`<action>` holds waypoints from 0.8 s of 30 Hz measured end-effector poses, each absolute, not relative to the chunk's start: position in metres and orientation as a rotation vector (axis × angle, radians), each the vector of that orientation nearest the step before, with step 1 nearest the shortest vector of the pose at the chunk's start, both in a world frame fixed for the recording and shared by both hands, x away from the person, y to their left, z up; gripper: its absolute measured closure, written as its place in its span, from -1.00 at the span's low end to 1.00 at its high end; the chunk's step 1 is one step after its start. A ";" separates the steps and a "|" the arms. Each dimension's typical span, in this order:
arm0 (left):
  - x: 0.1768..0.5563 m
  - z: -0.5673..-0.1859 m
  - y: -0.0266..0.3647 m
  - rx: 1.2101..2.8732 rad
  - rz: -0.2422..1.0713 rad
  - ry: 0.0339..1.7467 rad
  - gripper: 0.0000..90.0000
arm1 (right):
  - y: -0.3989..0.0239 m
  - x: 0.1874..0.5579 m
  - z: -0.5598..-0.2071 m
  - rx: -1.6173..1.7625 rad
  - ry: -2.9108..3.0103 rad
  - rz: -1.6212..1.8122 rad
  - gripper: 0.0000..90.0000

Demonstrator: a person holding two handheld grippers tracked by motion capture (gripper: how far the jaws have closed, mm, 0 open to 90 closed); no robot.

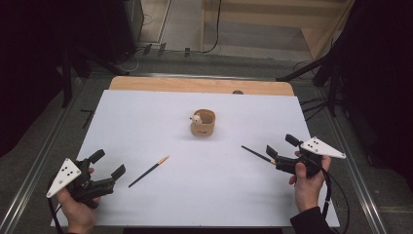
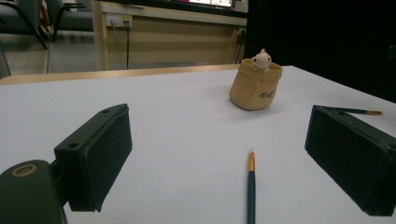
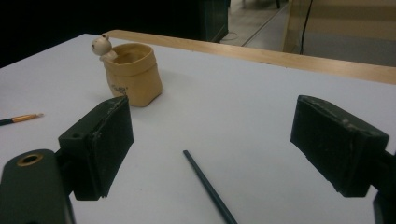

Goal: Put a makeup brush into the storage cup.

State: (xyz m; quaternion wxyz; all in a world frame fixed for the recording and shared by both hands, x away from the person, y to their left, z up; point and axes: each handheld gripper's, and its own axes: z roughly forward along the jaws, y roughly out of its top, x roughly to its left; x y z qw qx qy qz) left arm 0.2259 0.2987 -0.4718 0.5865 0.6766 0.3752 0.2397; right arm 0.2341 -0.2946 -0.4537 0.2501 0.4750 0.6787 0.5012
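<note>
A tan cloth pouch [image 1: 203, 124] with a small white figure [image 1: 196, 117] on its rim stands mid-table on the white sheet [image 1: 146, 117]. Two dark thin brushes lie on the sheet. The left brush [image 1: 148, 171] points its gold end at the pouch, just in front of my left gripper [image 1: 108, 163], which is open. In the left gripper view that brush [image 2: 251, 186] lies between the jaws, untouched, with the pouch [image 2: 255, 85] beyond. My right gripper [image 1: 281, 145] is open at the right brush [image 1: 258, 155]. In the right gripper view this brush [image 3: 208, 189] lies on the sheet between the jaws, which do not touch it.
A wooden table edge [image 1: 199, 85] borders the sheet at the back. Metal rails [image 1: 44, 146] run along both sides. Dark stand legs [image 1: 302, 73] and cables [image 1: 214, 29] sit on the floor behind. A hand [image 1: 307, 187] holds each gripper near the front edge.
</note>
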 end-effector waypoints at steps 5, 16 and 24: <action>0.225 -0.472 0.299 1.581 0.554 0.872 -0.83 | -0.294 0.240 -0.452 1.301 1.860 1.353 -0.70; 0.225 -0.472 0.299 1.580 0.550 0.871 -0.83 | -0.294 0.258 -0.448 1.338 1.959 1.288 -0.70; 0.226 -0.473 0.298 1.585 0.547 0.869 -0.83 | -0.294 0.270 -0.444 1.343 2.052 1.221 -0.69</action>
